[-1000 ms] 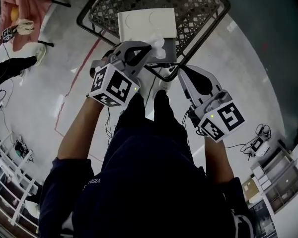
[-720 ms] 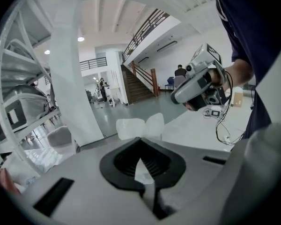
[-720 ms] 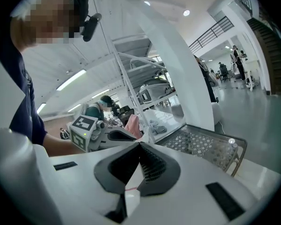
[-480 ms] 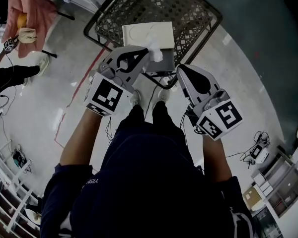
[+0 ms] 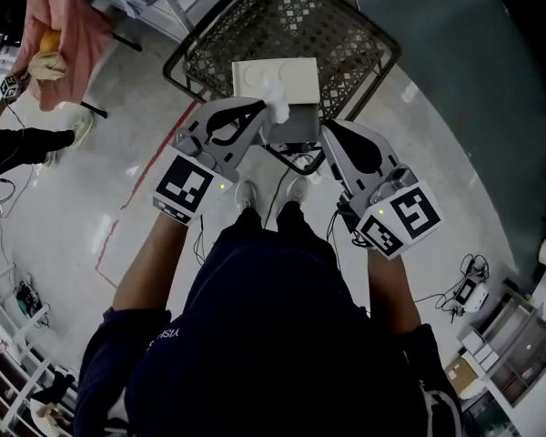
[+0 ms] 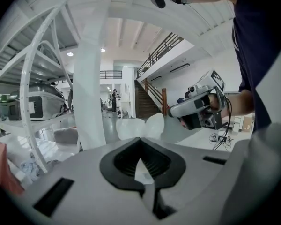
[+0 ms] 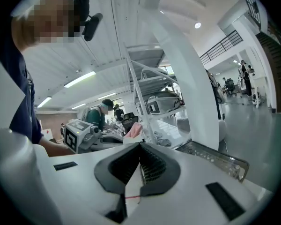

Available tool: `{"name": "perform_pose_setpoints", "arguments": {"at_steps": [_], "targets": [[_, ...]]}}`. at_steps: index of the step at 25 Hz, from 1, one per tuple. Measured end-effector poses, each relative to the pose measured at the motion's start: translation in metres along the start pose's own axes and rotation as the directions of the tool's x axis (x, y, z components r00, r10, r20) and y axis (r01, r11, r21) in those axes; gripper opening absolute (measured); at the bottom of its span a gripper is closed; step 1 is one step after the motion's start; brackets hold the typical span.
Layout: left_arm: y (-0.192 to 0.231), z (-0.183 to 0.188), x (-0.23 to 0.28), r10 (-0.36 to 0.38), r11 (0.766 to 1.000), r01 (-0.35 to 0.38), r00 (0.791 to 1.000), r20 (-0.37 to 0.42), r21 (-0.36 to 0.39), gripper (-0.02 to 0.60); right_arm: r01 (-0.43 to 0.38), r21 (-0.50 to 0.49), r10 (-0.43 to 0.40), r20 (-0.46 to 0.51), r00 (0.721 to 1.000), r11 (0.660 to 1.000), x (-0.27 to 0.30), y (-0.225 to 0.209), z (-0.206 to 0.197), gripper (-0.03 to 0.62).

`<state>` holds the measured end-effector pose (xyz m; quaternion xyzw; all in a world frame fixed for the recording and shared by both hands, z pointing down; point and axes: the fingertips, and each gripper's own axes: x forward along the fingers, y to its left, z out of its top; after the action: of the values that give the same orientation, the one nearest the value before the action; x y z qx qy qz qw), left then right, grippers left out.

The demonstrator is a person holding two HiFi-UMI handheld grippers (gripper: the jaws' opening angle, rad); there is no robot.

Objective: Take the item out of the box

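Observation:
A flat white box (image 5: 278, 76) lies on a black wire-mesh table (image 5: 346, 16) in the head view. At the box's near edge my left gripper (image 5: 268, 109) is shut on a crumpled white item (image 5: 277, 107). In the left gripper view the same item (image 6: 136, 127) bulges pale and translucent just past the closed jaws of the left gripper (image 6: 140, 138). My right gripper (image 5: 326, 127) hovers at the table's near rim, to the right of the left one, shut with nothing in it. Its jaws meet in the right gripper view (image 7: 140, 145).
A pink cloth (image 5: 59, 21) hangs at the upper left, with a person's leg and shoe (image 5: 45, 139) below it. Cables and a small device (image 5: 464, 289) lie on the floor at the right. Shelving stands at the lower corners. A white pillar (image 6: 89, 78) rises nearby.
The left gripper, still holding the white item, has drawn back a little along the box's near edge. Both marker cubes sit lower in the view. The right gripper stays shut.

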<state>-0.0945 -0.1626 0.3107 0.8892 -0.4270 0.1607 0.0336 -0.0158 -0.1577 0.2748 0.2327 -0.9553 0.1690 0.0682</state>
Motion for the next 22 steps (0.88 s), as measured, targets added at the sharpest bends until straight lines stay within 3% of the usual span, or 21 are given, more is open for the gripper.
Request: {"name": "perform_pose_setpoints", "arguments": {"at_steps": [22], "targets": [[-0.021, -0.001, -0.036, -0.003, 1.0, 0.003, 1.0, 0.007, -0.014, 0.008, -0.015, -0.065, 0.016, 0.018, 1.0, 0.998, -0.01, 0.04, 0.014, 0.021]]}}
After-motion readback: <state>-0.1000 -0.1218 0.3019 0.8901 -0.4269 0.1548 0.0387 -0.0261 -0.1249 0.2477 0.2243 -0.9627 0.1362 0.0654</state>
